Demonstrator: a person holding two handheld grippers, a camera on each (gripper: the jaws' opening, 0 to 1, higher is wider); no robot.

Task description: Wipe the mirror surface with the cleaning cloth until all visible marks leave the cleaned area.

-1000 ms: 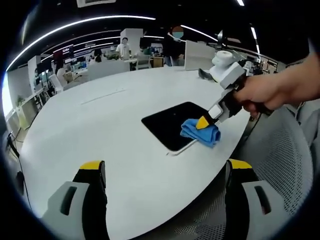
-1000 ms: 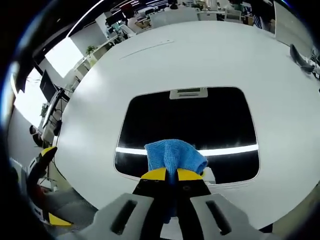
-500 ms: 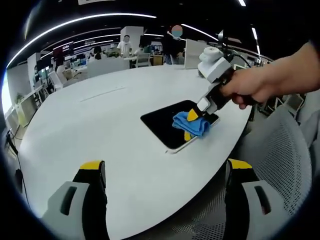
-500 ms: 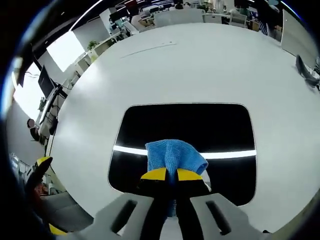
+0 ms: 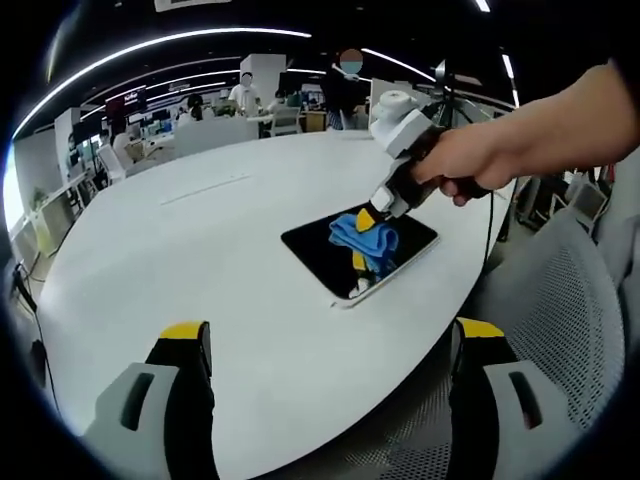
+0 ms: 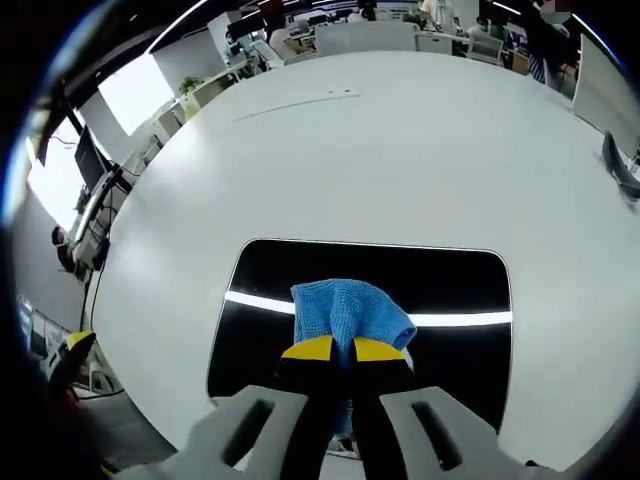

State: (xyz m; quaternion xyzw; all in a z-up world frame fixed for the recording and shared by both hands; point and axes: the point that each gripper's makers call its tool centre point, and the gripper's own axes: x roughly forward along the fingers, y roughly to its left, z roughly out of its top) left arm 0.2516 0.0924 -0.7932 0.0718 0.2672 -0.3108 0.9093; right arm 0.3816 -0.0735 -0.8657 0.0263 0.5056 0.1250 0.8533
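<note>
Slippage is the risk: right gripper (image 6: 333,350) clamps cloth (image 6: 345,312) on mirror (image 6: 270,285); hard strokes could push it off table (image 5: 180,250). Left gripper (image 5: 330,345) hangs open.

Blue cleaning cloth (image 6: 347,312), glossy black mirror (image 6: 440,285) crossed by one white reflected light stripe, plain white table (image 6: 400,160), grey right gripper (image 6: 334,350) with yellow jaw tips, left gripper (image 5: 325,330) likewise yellow-tipped.

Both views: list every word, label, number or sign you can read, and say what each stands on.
None can be read.
Dark wall panel far behind the white table: coloured marks, too small and blurred to read.
Mirror, blue cloth and right tool: no lettering to be seen.
</note>
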